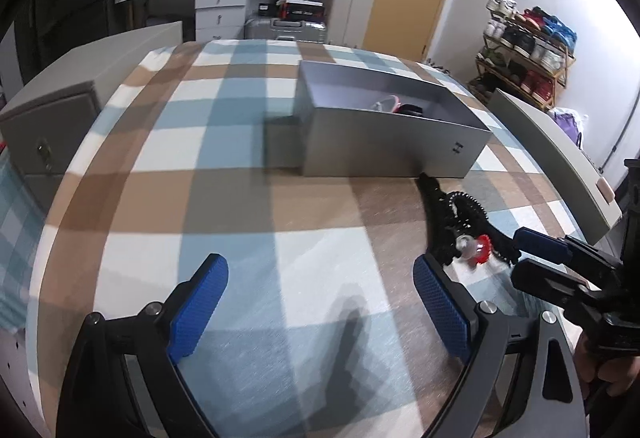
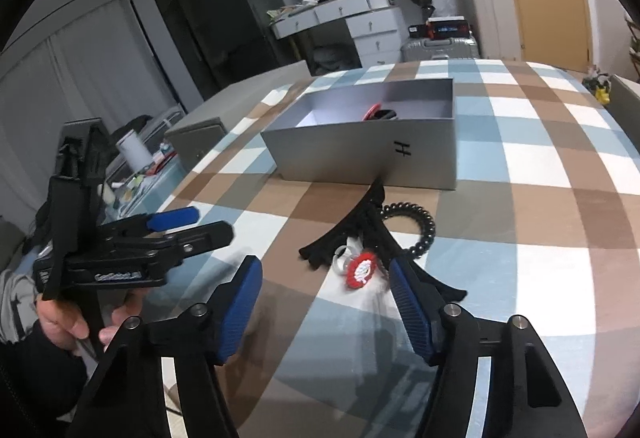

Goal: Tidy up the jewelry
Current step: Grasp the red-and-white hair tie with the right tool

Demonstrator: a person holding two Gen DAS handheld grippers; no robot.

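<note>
A red-and-white beaded ring [image 2: 360,270] lies on the checked cloth beside a black toothed headband [image 2: 344,234] and a black spiral hair tie [image 2: 424,226]. My right gripper [image 2: 326,306] stands open just short of the ring, its pads touching nothing. Behind them sits an open grey box [image 2: 360,153] marked H, with a red piece and a black piece inside. In the left wrist view the ring [image 1: 478,248], headband [image 1: 434,205] and box [image 1: 380,145] lie to the right. My left gripper [image 1: 320,302] is wide open over bare cloth. The right gripper [image 1: 520,258] points at the ring.
The checked cloth [image 1: 240,157] covers the whole table. A grey cabinet [image 1: 52,125] stands off the left edge and a white panel [image 1: 560,157] off the right. A hand [image 2: 60,322] holds the left gripper [image 2: 212,224] at the left.
</note>
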